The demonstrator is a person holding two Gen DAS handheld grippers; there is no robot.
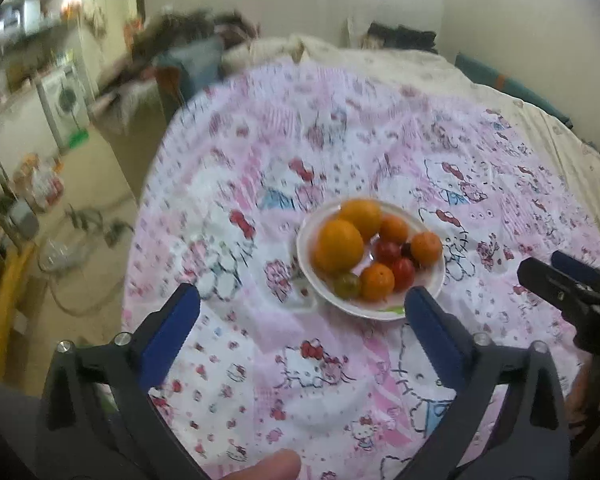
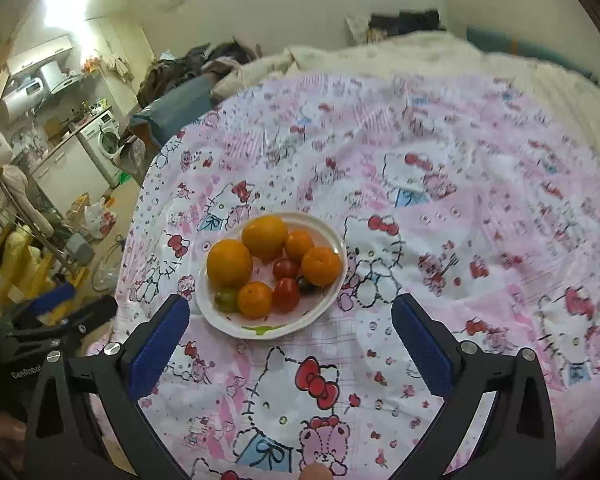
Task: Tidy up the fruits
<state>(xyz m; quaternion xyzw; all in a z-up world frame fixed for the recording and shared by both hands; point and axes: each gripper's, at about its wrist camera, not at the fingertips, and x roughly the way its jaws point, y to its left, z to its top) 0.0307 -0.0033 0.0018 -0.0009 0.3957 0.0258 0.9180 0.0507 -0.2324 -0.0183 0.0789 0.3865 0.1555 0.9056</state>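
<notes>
A white plate [image 1: 384, 311] [image 2: 236, 328] sits on a pink cartoon-cat cloth. It holds two large oranges [image 1: 339, 246] [image 2: 229, 263], three small mandarins [image 1: 377, 281] [image 2: 254, 299], two red tomatoes [image 1: 403, 273] [image 2: 287, 294], a green tomato [image 1: 347, 285] [image 2: 226, 299] and a dark one [image 2: 306, 285]. My left gripper [image 1: 302, 300] is open and empty, just short of the plate. My right gripper [image 2: 291, 312] is open and empty, with the plate's near rim between its fingers. The right gripper also shows at the right edge of the left wrist view [image 1: 560, 280].
The cloth [image 1: 260, 380] [image 2: 460, 200] covers a bed with a cream blanket [image 2: 420, 52] behind it. To the left lie the floor, a washing machine [image 2: 104, 140], shelves and clutter. The left gripper shows at the left edge of the right wrist view [image 2: 60, 308].
</notes>
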